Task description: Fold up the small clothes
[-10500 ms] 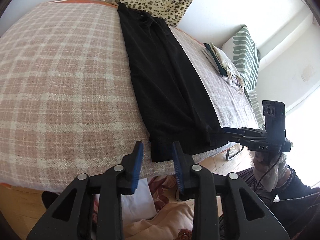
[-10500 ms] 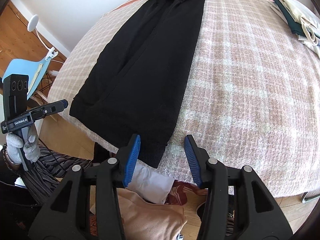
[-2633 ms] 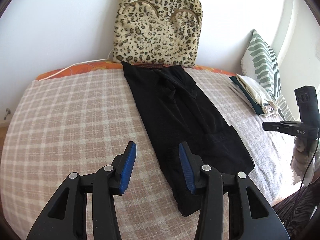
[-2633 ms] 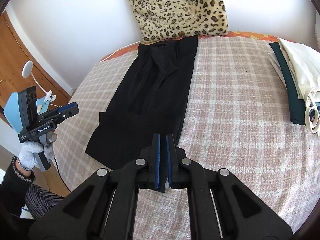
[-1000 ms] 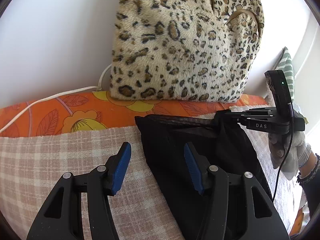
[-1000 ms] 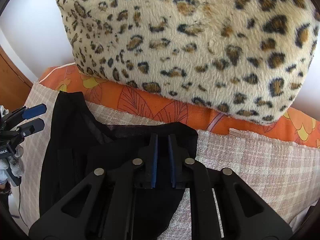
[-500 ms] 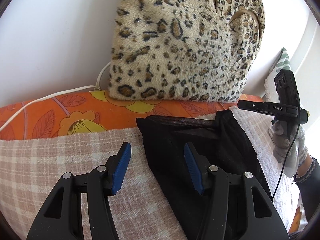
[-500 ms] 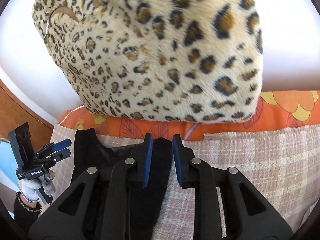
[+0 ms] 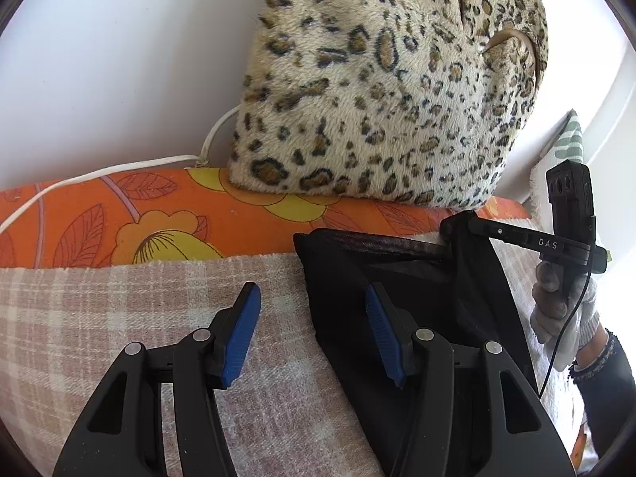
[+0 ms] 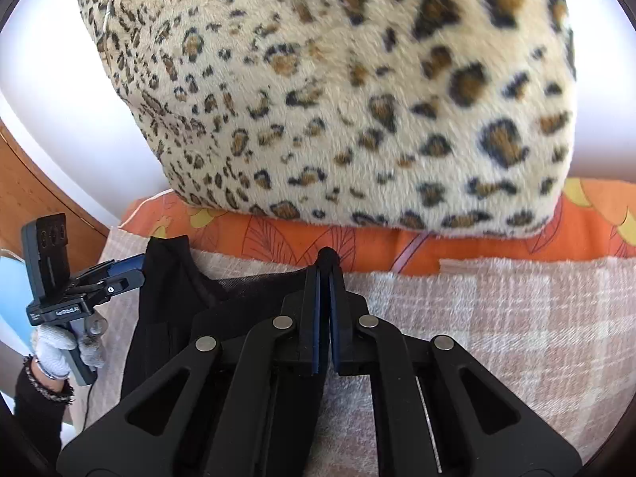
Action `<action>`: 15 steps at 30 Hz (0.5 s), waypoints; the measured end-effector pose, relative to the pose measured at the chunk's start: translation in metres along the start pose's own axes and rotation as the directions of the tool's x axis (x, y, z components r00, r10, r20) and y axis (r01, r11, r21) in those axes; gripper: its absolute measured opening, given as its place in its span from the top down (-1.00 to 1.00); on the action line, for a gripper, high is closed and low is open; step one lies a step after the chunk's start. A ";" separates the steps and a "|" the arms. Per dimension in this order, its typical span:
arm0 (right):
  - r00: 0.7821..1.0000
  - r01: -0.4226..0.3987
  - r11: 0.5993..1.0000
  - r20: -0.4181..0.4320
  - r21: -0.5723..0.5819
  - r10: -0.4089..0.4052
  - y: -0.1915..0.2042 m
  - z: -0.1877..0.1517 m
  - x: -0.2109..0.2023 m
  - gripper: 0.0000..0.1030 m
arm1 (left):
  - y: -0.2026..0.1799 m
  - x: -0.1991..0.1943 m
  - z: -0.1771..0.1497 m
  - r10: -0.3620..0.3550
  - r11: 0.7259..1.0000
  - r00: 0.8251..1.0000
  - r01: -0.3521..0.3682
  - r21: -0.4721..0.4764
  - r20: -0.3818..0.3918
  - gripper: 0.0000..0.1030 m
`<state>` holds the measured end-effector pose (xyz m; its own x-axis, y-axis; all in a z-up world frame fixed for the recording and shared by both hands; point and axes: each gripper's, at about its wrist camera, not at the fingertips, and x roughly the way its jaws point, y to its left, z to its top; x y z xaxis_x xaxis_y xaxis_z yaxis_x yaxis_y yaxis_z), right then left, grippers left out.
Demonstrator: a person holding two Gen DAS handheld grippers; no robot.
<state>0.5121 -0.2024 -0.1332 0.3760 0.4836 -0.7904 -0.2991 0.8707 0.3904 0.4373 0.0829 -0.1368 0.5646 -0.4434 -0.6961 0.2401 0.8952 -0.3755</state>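
Seen from the left wrist, starting at the left edge: white cable along an orange floral sheet, its far end hidden behind a leopard-print cushion propped against the wall. Below the sheet, a plaid blanket over the bed. Left tool open, jaws well apart, straddling the left edge of the black trousers: one blue pad above the blanket, the other above the dark cloth. Cannot tell whether either pad touches. Trousers flat on the blanket, waistband end just short of the cushion, lower length cut off by the frame and by the tool's own body. Further right, right tool at the waistband's far corner, held by a gloved right hand. At the rim, a sliver of green-striped pillow, mostly out of frame.

Seen from the right wrist, again starting at the left: wood panelling and a pale blue shape too cropped to name, then a gloved left hand on the left tool's grip. Right tool's jaws just closed, clamped on the waistband corner, a nub of black cloth poking out past the pad tips. Folds in the black cloth hard to read, seams and pockets lost in the dark.
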 end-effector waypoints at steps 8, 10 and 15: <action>0.998 -0.055 0.997 -0.007 0.058 0.056 -0.004 0.001 -0.007 0.88 | 0.011 0.004 0.012 -0.030 0.999 1.000 0.030 -0.027 -0.003 -0.05; 0.998 -0.055 0.995 -0.014 0.079 0.056 -0.009 -0.003 -0.006 0.77 | 0.013 0.009 0.012 -0.030 0.999 1.000 0.030 -0.040 -0.003 -0.05; 0.997 -0.078 0.987 -0.004 0.137 0.079 -0.029 -0.011 -0.014 0.12 | 0.001 0.013 0.011 -0.050 0.999 0.998 0.050 0.007 0.033 0.71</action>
<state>0.5064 -0.2358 -0.1386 0.3477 0.5507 -0.7588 -0.2041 0.8344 0.5120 0.4536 0.0781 -0.1395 0.5774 -0.4857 -0.6563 0.2734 0.8724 -0.4051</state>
